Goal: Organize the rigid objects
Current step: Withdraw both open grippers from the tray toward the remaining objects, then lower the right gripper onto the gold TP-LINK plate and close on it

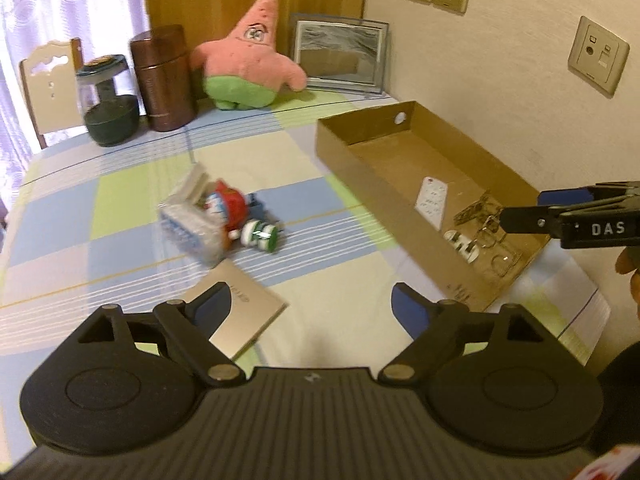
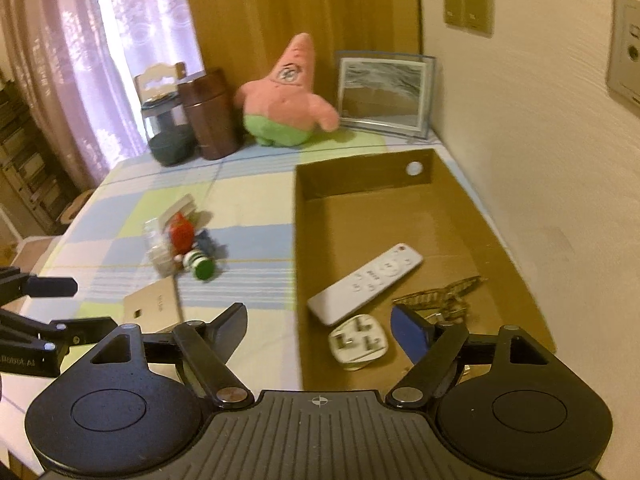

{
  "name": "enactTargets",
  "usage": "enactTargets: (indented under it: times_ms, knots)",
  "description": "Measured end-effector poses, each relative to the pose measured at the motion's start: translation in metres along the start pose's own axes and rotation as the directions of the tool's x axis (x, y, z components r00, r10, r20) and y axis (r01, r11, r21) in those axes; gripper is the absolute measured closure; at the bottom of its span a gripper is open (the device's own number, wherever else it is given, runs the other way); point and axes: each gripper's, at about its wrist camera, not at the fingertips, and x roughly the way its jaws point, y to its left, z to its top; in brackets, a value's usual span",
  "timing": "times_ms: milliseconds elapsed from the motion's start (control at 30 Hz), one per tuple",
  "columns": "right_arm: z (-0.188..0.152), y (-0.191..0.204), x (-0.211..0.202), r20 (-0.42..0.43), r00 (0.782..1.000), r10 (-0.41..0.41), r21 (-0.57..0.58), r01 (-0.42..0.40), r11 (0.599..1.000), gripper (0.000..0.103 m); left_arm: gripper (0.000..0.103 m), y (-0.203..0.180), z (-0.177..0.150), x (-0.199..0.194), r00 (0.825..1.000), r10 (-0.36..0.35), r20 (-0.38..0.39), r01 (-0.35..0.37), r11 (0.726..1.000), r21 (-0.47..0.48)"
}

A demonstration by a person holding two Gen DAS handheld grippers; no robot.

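A shallow cardboard box (image 1: 344, 136) (image 2: 304, 208) lies at the right of the table. In it are a white remote (image 2: 366, 282) (image 1: 432, 202), a white plug (image 2: 359, 344) (image 1: 462, 244) and a gold hair clip with key rings (image 2: 444, 294) (image 1: 480, 212). On the cloth lie a clear plastic case (image 1: 192, 228), a red toy figure (image 1: 230, 204) (image 2: 182, 232), a green-striped toy (image 1: 262, 236) (image 2: 200, 264) and a gold card box (image 1: 240, 312) (image 2: 154, 306). My left gripper (image 1: 310, 304) is open and empty over the gold card box. My right gripper (image 2: 318, 324) is open and empty above the box's near end.
At the back stand a Patrick plush (image 1: 248, 60) (image 2: 286, 100), a brown cylinder (image 1: 164, 80) (image 2: 212, 114), a dark jar (image 1: 106, 104) (image 2: 166, 136) and a picture frame (image 1: 340, 54) (image 2: 384, 94). A wall with sockets (image 1: 598, 54) runs on the right. A chair (image 1: 50, 84) stands behind the table.
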Motion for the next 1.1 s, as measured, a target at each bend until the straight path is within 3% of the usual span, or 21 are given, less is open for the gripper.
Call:
enactTargets:
  times_ms: [567,1100]
  knots:
    - [-0.026,0.077,0.016,-0.018,0.997,0.081,-0.153,-0.083,0.985,0.025,0.018,0.067,-0.036,-0.043,0.992,0.116,0.057,-0.114,0.993,-0.043]
    - [-0.035,0.116,0.041,-0.022,0.988,0.152,-0.202,-0.153,0.967,0.024,0.018,0.108,-0.052,-0.035,0.986,0.166,0.025,-0.165,0.986,-0.033]
